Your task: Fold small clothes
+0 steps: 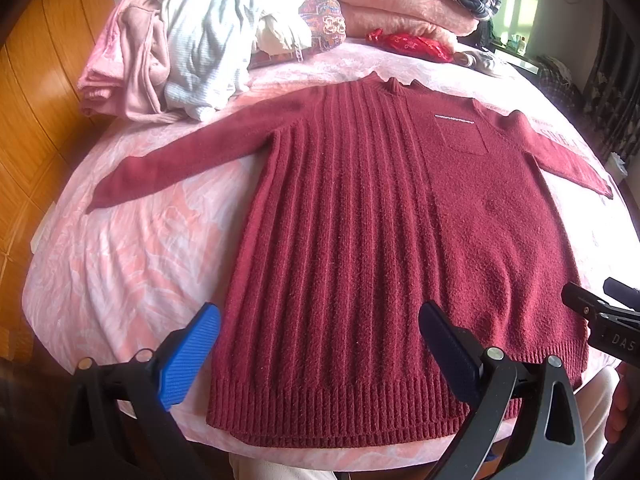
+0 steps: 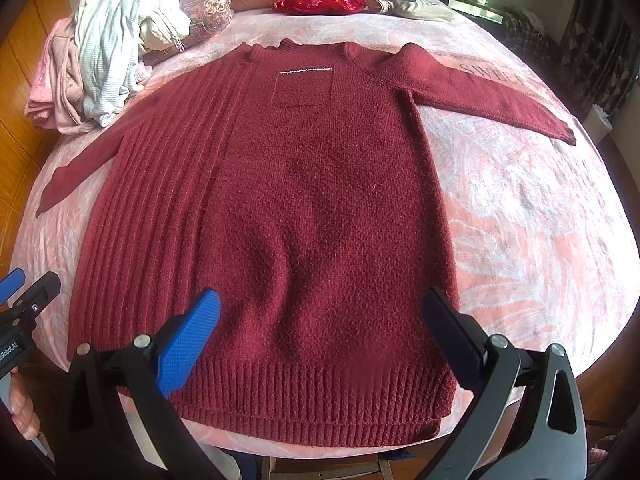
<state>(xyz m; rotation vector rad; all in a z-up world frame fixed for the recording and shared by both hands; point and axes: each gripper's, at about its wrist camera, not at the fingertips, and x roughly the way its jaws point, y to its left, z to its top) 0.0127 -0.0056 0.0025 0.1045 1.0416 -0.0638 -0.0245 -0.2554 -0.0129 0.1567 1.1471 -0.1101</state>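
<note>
Both the left gripper (image 1: 320,354) and right gripper (image 2: 322,344) hang spread wide, grasping nothing, above the hem of the maroon sweater (image 1: 384,220). It lies flat, sleeves out, on the pink bedspread (image 2: 520,216), bare beside each sleeve; "SWEET" shows there.

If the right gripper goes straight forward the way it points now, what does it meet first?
Most likely the maroon sweater. The right gripper is open, above the hem, aimed along the sweater's body toward the chest pocket. Nothing stands between, though its height over the knit is unclear.
</note>
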